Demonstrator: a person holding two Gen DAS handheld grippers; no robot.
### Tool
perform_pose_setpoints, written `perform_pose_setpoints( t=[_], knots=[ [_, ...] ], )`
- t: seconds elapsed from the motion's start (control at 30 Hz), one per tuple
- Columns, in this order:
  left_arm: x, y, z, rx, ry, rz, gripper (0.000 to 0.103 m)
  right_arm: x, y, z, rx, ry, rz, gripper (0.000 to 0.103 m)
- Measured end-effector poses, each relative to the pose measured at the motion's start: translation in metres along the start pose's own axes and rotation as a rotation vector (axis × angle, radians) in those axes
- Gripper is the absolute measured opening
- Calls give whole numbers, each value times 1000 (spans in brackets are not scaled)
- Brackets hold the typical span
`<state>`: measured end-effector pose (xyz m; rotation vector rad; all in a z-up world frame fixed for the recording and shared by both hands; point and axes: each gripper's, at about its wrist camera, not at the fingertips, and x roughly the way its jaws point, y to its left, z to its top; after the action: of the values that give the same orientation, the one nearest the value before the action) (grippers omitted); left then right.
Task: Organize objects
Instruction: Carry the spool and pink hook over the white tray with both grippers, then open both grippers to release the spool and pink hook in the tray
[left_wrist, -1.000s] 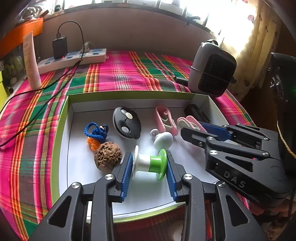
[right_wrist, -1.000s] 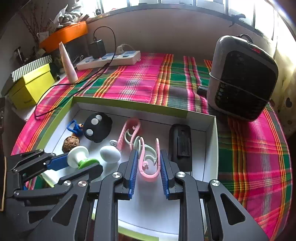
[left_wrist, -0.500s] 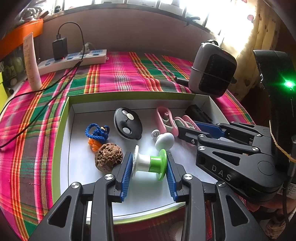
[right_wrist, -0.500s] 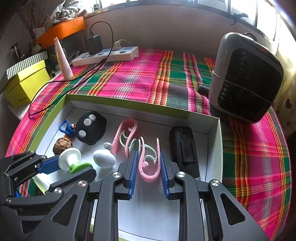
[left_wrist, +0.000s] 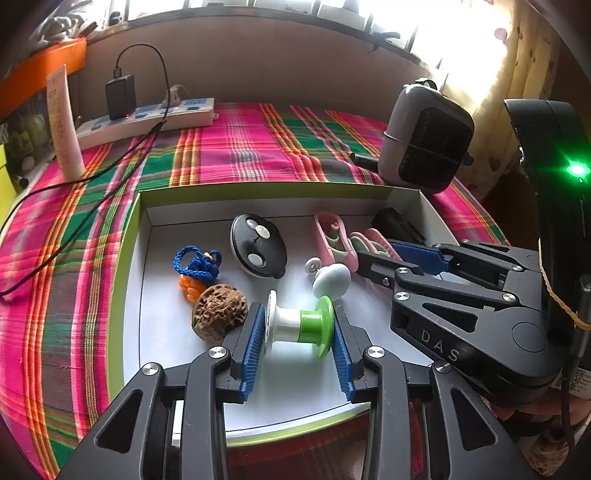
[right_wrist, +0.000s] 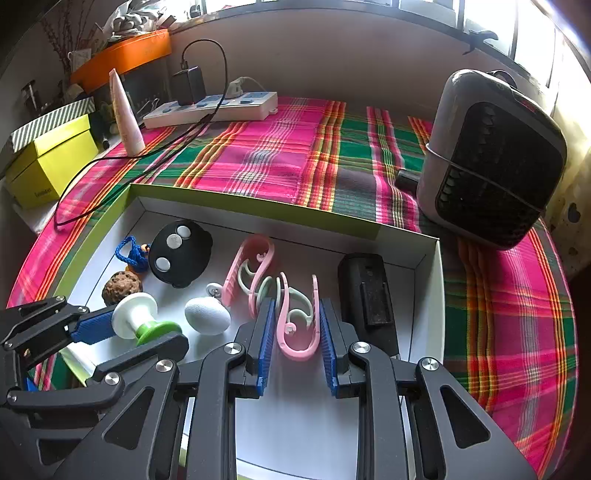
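A white tray with a green rim (left_wrist: 127, 266) lies on a plaid cloth. My left gripper (left_wrist: 297, 332) is shut on a white-and-green spool (left_wrist: 299, 326), also in the right wrist view (right_wrist: 142, 321). My right gripper (right_wrist: 297, 332) is shut on a pink clip (right_wrist: 297, 321); it shows at the right of the left wrist view (left_wrist: 391, 254). In the tray lie a walnut (left_wrist: 218, 315), a blue cord knot (left_wrist: 195, 260), a black disc with round buttons (left_wrist: 258, 249), a white egg-shaped piece (left_wrist: 330, 280), a second pink clip (right_wrist: 249, 266) and a black block (right_wrist: 367, 291).
A grey heater (right_wrist: 491, 158) stands right of the tray. A power strip (right_wrist: 214, 107) with charger and cable lies at the back. A pink tube (right_wrist: 125, 114) stands at the back left, beside a yellow box (right_wrist: 48, 158).
Both grippers keep their hold. The right wrist view has shifted a little forward and left over the tray; the left view has barely changed.
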<state>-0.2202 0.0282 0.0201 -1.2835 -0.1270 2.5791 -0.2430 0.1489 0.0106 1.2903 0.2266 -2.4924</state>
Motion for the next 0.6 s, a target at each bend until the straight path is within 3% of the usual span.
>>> perform_pose_setpoints(
  t=[0.33, 0.47, 0.6],
  knots=[
    [0, 2, 0, -8, 1, 0, 34, 1, 2, 1, -17, 2, -7, 25],
    [-1, 3, 0, -11, 2, 4, 34, 1, 1, 1, -12, 5, -13, 33],
    [-1, 4, 0, -18, 3, 3, 35, -1, 1, 1, -16, 2, -17, 34]
  ],
)
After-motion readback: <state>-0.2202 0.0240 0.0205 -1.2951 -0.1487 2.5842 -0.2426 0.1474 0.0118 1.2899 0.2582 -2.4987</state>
